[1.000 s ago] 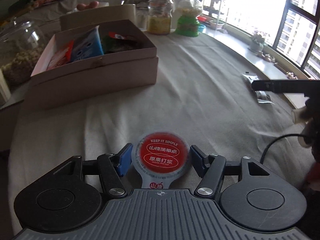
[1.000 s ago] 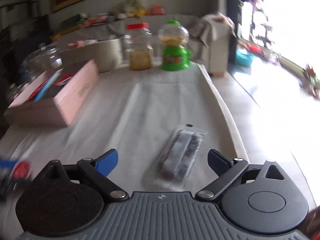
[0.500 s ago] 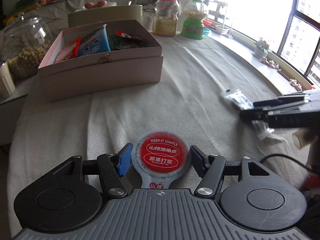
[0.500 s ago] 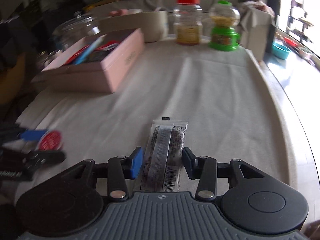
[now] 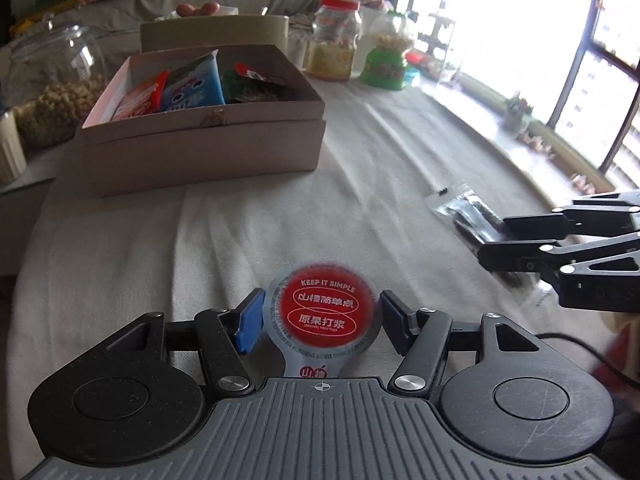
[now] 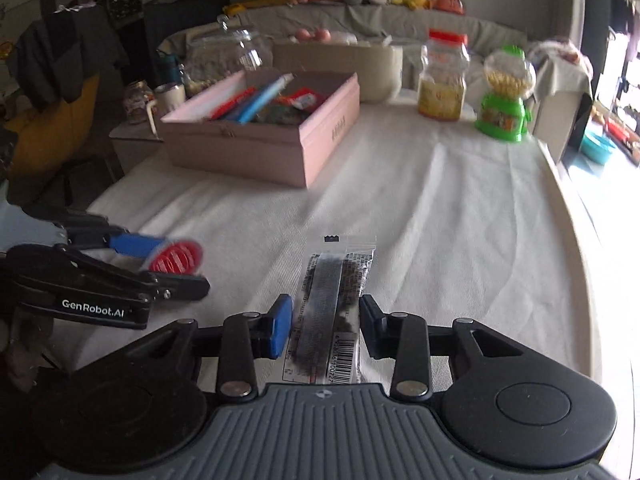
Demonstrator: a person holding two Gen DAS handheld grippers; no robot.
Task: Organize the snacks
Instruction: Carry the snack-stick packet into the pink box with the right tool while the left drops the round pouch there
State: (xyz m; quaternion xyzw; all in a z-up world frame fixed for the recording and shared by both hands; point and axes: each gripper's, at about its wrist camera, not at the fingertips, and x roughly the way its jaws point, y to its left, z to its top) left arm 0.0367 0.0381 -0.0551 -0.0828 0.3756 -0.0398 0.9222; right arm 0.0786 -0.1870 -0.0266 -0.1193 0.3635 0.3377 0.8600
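My left gripper is shut on a small snack cup with a red foil lid, held above the white tablecloth; it also shows in the right wrist view. My right gripper is shut on a clear packet of dark snack, which also shows in the left wrist view. The open pink box stands ahead with several snack packs inside: a red one, a blue one and a dark green one. In the right wrist view the pink box lies ahead to the left.
A glass jar of nuts stands left of the box. A red-lidded jar and a green candy dispenser stand at the table's far end. A beige container sits behind the box. The table edge curves along the right.
The right gripper closed on the clear packet and lifted it, turning left toward the box. The left gripper kept hold of the cup and moved closer to the box.
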